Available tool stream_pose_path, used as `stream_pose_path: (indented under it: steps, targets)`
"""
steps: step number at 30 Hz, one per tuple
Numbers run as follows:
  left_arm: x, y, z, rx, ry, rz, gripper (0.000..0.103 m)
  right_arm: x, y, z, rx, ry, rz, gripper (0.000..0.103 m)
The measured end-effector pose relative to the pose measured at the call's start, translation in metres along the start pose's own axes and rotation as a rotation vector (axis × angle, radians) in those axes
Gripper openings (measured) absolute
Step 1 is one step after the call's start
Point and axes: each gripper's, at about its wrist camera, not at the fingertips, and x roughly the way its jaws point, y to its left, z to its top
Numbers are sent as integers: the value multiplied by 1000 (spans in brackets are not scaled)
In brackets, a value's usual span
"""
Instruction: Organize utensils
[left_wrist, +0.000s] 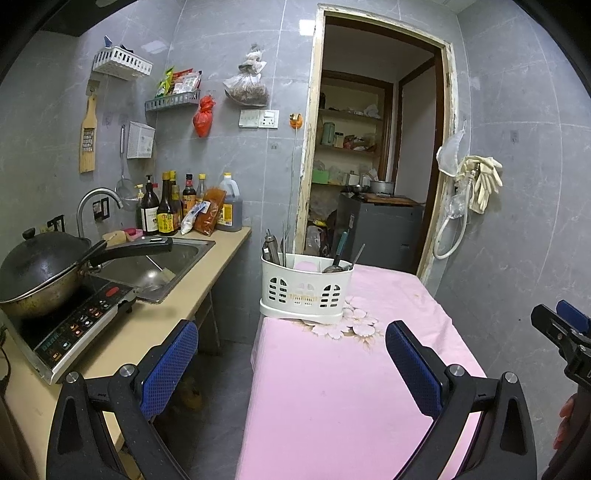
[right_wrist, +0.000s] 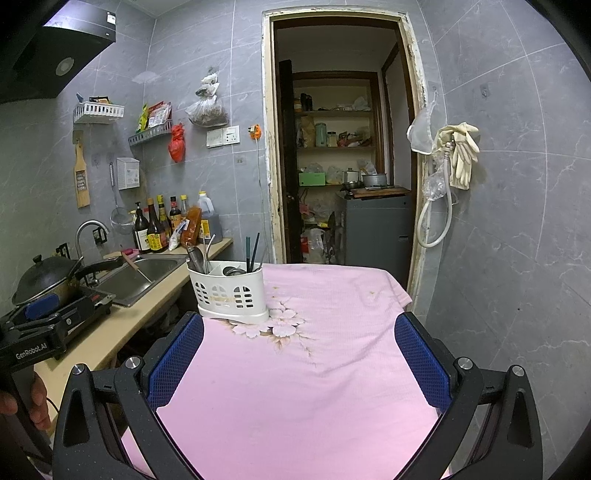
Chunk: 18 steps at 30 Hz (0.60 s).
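A white slotted utensil caddy (left_wrist: 304, 291) (right_wrist: 229, 291) stands at the far left corner of a table covered in a pink floral cloth (left_wrist: 332, 387) (right_wrist: 314, 369). Metal utensils and dark-handled ones (left_wrist: 341, 249) (right_wrist: 250, 247) stick up from its compartments. My left gripper (left_wrist: 291, 354) hangs open over the table's near left edge, nothing between its blue pads. My right gripper (right_wrist: 299, 354) is open too, above the middle of the cloth, well short of the caddy. Each gripper shows at the edge of the other's view, held by a hand (right_wrist: 37, 398).
To the left runs a beige counter (left_wrist: 184, 295) with a sink (left_wrist: 162, 266), a lidded wok (left_wrist: 40, 273) on an induction cooker (left_wrist: 85, 321), and sauce bottles (left_wrist: 177, 210). An open doorway (right_wrist: 340, 166) lies behind the table. Gloves and a hose (right_wrist: 458, 155) hang on the right wall.
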Motion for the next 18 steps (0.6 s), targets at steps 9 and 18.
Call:
stream_pose_path:
  steps: [9, 18]
  targets:
    - [0, 0, 0, 7, -1, 3, 102, -1, -2, -2, 2, 7, -6, 101]
    - [0, 0, 0, 6, 0, 3, 102, -1, -3, -2, 3, 10, -7, 101]
